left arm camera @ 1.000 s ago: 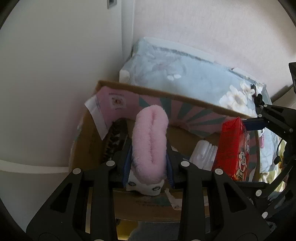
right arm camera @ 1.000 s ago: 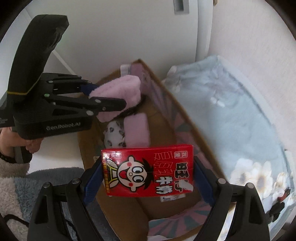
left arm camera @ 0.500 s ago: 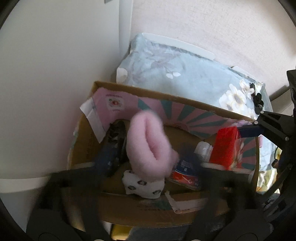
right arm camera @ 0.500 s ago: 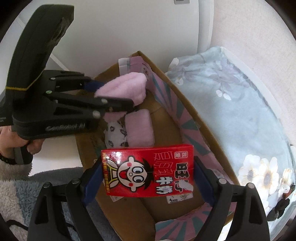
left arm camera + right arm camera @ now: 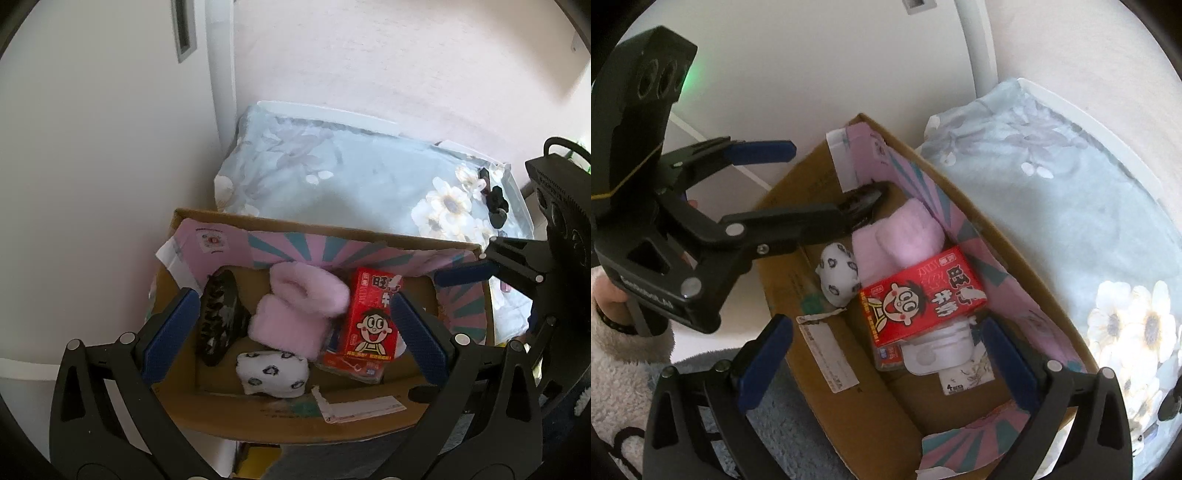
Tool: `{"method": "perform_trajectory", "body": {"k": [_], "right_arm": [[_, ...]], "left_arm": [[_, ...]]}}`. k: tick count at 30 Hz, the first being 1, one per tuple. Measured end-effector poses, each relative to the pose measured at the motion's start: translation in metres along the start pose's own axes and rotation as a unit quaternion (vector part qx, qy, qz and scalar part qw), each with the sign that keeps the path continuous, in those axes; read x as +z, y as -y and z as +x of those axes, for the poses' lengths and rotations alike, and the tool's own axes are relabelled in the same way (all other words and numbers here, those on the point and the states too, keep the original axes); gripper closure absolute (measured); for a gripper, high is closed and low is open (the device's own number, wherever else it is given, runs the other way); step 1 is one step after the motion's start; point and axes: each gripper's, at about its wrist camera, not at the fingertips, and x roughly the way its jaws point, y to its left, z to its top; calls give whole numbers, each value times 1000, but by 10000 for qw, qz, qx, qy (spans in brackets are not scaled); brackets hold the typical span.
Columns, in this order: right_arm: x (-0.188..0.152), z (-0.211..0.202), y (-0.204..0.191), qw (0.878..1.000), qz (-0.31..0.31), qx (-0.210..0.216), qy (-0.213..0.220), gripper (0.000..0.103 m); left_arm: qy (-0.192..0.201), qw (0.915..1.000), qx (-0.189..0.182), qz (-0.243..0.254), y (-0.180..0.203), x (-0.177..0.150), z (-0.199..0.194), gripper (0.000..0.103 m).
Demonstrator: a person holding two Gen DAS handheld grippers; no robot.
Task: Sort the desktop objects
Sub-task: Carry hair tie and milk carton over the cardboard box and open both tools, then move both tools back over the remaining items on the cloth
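Observation:
A cardboard box (image 5: 280, 424) (image 5: 849, 417) with pink and teal flaps holds the sorted objects. Inside lie two pink fluffy pieces (image 5: 295, 314) (image 5: 905, 232), a red milk carton (image 5: 371, 325) (image 5: 923, 295), a white patterned pouch (image 5: 273, 373) (image 5: 838, 273) and a black hair claw (image 5: 219, 317) (image 5: 866, 199). My left gripper (image 5: 291, 332) (image 5: 798, 184) is open and empty above the box. My right gripper (image 5: 886, 354) is open and empty above the box, over the carton; one blue finger pad (image 5: 465, 275) shows in the left wrist view.
A white bottle (image 5: 934, 350) lies under the carton. A light blue floral quilt (image 5: 351, 177) (image 5: 1071, 192) lies behind the box. A white wall (image 5: 92, 147) stands on the left. A grey fluffy rug (image 5: 798, 443) lies beside the box.
My left gripper opened and let the pink fluffy piece fall into the box. My right gripper opened and let the red carton fall in. Both grippers rose.

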Motion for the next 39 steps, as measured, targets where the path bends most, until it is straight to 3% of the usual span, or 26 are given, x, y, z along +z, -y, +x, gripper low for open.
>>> {"method": "perform_trajectory", "body": {"k": [3,6,14,20,27,31,39], "right_arm": [[-7,6,0,9997,93,53,-216,1],[-13,1,3,9995,168,-169,-205,1],[-36,-54,34,9936,919,-302,586,1],[-61,-83,64,9820,1502,-684,923,1],[-127,-140,111,9529,2384,-1232,1413,1],[-167,-166,140,9336,2887,-1444,1554,1],[-217,-199,185,9182,3197,-1765,1538,1]], "left_arm": [[28,9999,-51,99,8,2,-1,0],[53,9997,-116,218,17,7,-3,0],[137,9974,-539,459,49,19,-6,0],[152,9915,-744,1059,96,28,-4,0],[20,9747,-1198,1889,168,33,5,0],[-91,9600,-1451,2394,221,30,16,0],[-494,9394,-1673,2950,307,20,58,1]]}}
